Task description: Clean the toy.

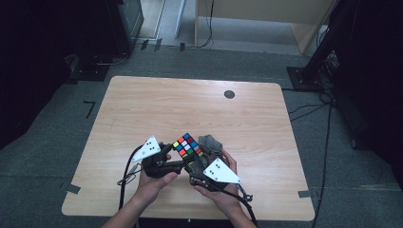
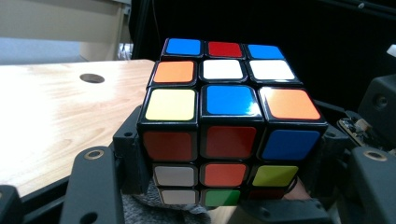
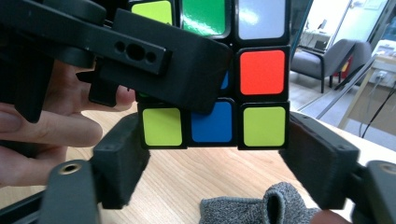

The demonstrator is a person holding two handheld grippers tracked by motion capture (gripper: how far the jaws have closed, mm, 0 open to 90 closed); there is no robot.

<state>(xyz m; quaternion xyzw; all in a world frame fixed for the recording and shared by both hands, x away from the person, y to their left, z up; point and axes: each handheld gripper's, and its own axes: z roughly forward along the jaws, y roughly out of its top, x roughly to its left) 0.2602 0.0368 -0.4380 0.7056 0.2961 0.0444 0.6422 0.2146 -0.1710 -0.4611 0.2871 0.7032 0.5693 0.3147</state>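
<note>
A scrambled Rubik's cube (image 1: 188, 144) hangs just above the near middle of the wooden table (image 1: 142, 104), between my two grippers. My left gripper (image 1: 177, 160) comes in from the left. In the left gripper view it (image 2: 226, 163) is shut on the cube (image 2: 224, 107), with one black jaw on each side. My right gripper (image 1: 198, 165) meets it from the right. In the right gripper view its (image 3: 215, 154) pads press both sides of the lowest layer of the cube (image 3: 210, 126). The left gripper's black jaw (image 3: 159, 56) crosses in front of the upper layers.
A grey knitted cloth (image 1: 210, 142) lies on the table just beyond the right hand, and its edge (image 3: 266, 205) sits under the cube. A dark round hole (image 1: 229, 94) marks the table's far side. Black stands and cables flank the table on the floor.
</note>
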